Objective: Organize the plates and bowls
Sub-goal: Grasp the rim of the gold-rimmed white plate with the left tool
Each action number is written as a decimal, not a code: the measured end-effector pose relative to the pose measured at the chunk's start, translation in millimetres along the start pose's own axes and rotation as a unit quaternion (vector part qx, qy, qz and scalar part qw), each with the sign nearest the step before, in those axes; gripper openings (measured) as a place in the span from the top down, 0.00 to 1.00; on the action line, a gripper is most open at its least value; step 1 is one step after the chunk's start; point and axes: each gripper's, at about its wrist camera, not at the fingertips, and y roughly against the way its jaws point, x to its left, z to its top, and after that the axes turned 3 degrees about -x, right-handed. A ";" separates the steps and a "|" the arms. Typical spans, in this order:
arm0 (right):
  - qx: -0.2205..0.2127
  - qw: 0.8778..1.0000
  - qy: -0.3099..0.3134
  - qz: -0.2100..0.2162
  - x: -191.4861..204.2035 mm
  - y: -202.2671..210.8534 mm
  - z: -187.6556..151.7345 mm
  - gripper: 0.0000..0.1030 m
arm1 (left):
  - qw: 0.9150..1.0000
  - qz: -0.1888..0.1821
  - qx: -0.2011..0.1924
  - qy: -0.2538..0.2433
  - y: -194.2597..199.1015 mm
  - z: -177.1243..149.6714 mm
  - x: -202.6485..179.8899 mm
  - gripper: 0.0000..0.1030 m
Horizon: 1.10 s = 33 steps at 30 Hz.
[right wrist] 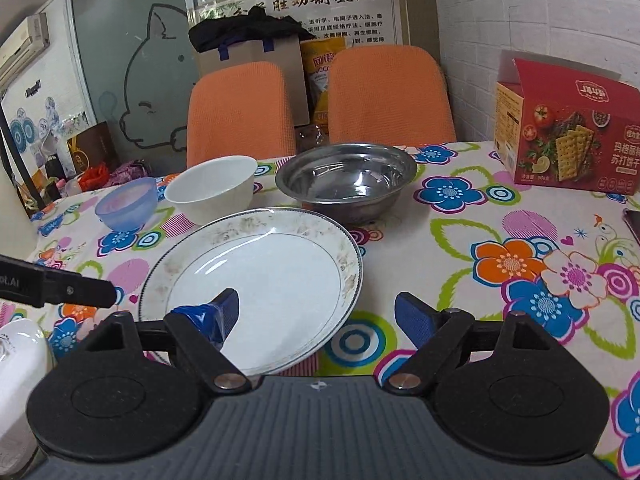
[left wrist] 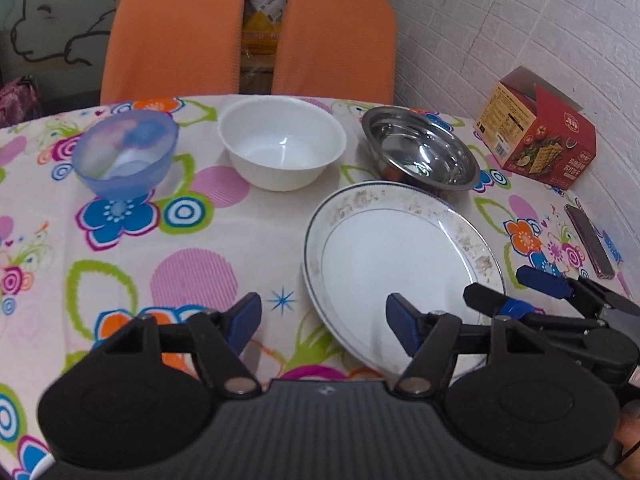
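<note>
In the left wrist view, a row runs across the upper half of the frame on the flowered bench [left wrist: 224,248]: a blue bowl [left wrist: 125,154] at upper left, a white bowl [left wrist: 282,142] at centre and a steel bowl [left wrist: 420,148] to its right. Below the steel bowl, at centre right, lies a white plate [left wrist: 400,264], and a red cracker box [left wrist: 536,128] stands at the far right. The left gripper [left wrist: 324,320] at the bottom has its jaws wide and empty, and the right gripper [right wrist: 316,312] likewise holds nothing, jaws wide over the plate's near edge.

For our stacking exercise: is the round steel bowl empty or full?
Empty: the round steel bowl shows only bare, shiny metal inside.
</note>
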 end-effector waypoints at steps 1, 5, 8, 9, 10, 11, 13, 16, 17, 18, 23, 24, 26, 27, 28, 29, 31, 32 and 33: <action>0.007 1.000 0.000 -0.002 -1.5 -6.7 1.7 0.30 | 1.000 0.002 0.007 0.002 -7.9 3.2 -1.4 0.33; 0.031 0.999 0.010 0.002 -2.7 -24.8 5.0 0.30 | 1.000 0.010 0.020 -0.007 -31.4 10.7 -8.2 0.33; 0.038 0.999 0.024 0.004 1.6 -31.7 6.5 0.30 | 1.000 0.009 0.021 -0.013 -39.5 13.2 -10.1 0.33; 0.038 0.999 0.026 0.006 2.2 -33.1 7.1 0.30 | 1.000 0.011 0.021 -0.015 -41.5 13.8 -11.0 0.33; 0.038 0.999 0.027 0.008 2.5 -34.9 8.0 0.30 | 1.000 0.014 0.021 -0.018 -43.8 14.6 -12.1 0.33; 0.039 0.999 0.028 0.009 3.0 -36.7 8.8 0.30 | 0.999 0.017 0.020 -0.019 -45.3 14.8 -13.1 0.33; 0.041 0.999 0.032 0.011 4.4 -40.1 9.8 0.30 | 0.999 0.021 0.020 -0.023 -48.7 14.9 -15.3 0.33; 0.045 0.998 0.034 0.016 6.5 -45.3 10.0 0.30 | 0.999 0.018 0.019 -0.026 -52.2 13.7 -18.5 0.33; 0.047 0.998 0.036 0.017 7.6 -46.3 9.3 0.30 | 0.999 0.016 0.022 -0.027 -54.5 13.2 -20.2 0.33; 0.048 0.998 0.037 0.019 9.1 -48.1 9.0 0.30 | 0.999 0.018 0.021 -0.029 -55.0 12.6 -21.4 0.33; 0.053 0.997 0.043 0.022 13.5 -52.3 3.9 0.29 | 0.999 0.021 0.017 -0.036 -55.0 10.3 -24.8 0.33; 0.051 0.997 0.049 0.021 14.9 -52.4 3.0 0.29 | 0.999 0.022 0.016 -0.039 -54.9 9.6 -25.1 0.33; 0.046 0.998 0.047 0.023 13.9 -52.0 2.0 0.28 | 0.998 0.024 0.015 -0.048 -55.0 8.2 -26.7 0.33; 0.043 0.998 0.049 0.024 13.6 -52.0 1.4 0.28 | 0.998 0.026 0.014 -0.052 -55.2 7.7 -27.8 0.33; 0.041 0.998 0.050 0.025 12.9 -51.9 0.9 0.28 | 0.998 0.029 0.013 -0.055 -55.3 7.0 -28.7 0.33; 0.037 0.998 0.051 0.025 12.7 -51.5 0.0 0.28 | 0.998 0.031 0.012 -0.056 -55.5 6.7 -29.4 0.33; 0.028 0.998 0.053 0.026 12.7 -50.2 -2.9 0.28 | 0.998 0.037 0.010 -0.059 -55.8 5.3 -31.4 0.33; 0.024 0.998 0.053 0.026 12.7 -49.7 -4.1 0.28 | 0.997 0.042 0.009 -0.063 -56.3 4.5 -33.3 0.33; 0.021 0.998 0.051 0.025 12.8 -49.5 -4.6 0.28 | 0.997 0.046 0.009 -0.067 -56.7 3.7 -35.4 0.33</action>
